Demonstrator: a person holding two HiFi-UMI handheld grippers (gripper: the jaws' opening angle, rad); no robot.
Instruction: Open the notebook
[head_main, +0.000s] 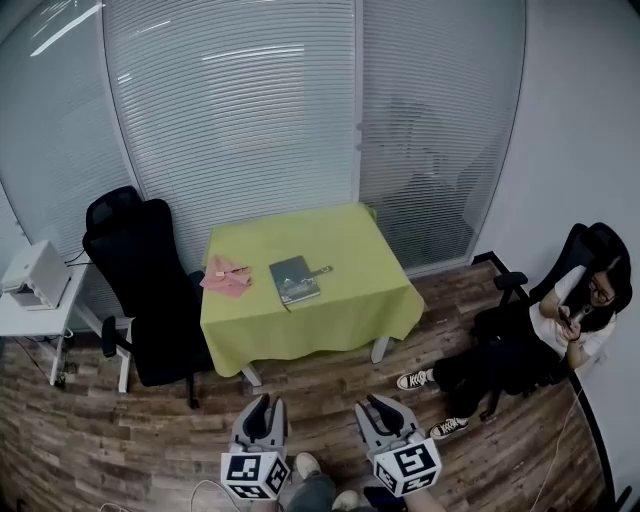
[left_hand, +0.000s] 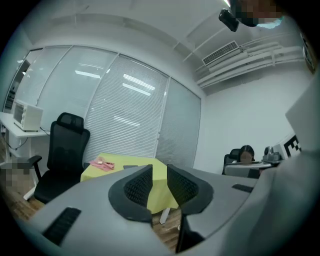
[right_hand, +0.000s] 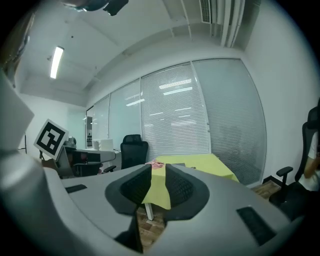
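A closed dark notebook (head_main: 294, 279) lies flat on the table's yellow-green cloth (head_main: 330, 230), with a pen (head_main: 320, 270) at its right and a pink item (head_main: 227, 277) at its left. Both grippers hover at the bottom of the head view, well short of the table. My left gripper (head_main: 265, 405) and my right gripper (head_main: 378, 405) point level towards it. In the left gripper view the left gripper (left_hand: 159, 172) shows a narrow gap with nothing in it. The right gripper (right_hand: 158, 172) looks the same in its own view. The notebook is a thin dark sliver (left_hand: 131, 166) there.
A black office chair (head_main: 140, 280) stands at the table's left. A white desk with a boxy device (head_main: 35, 275) sits at the far left. A person sits on a chair (head_main: 570, 320) by the right wall. Glass walls with blinds close the back; wooden floor lies between me and the table.
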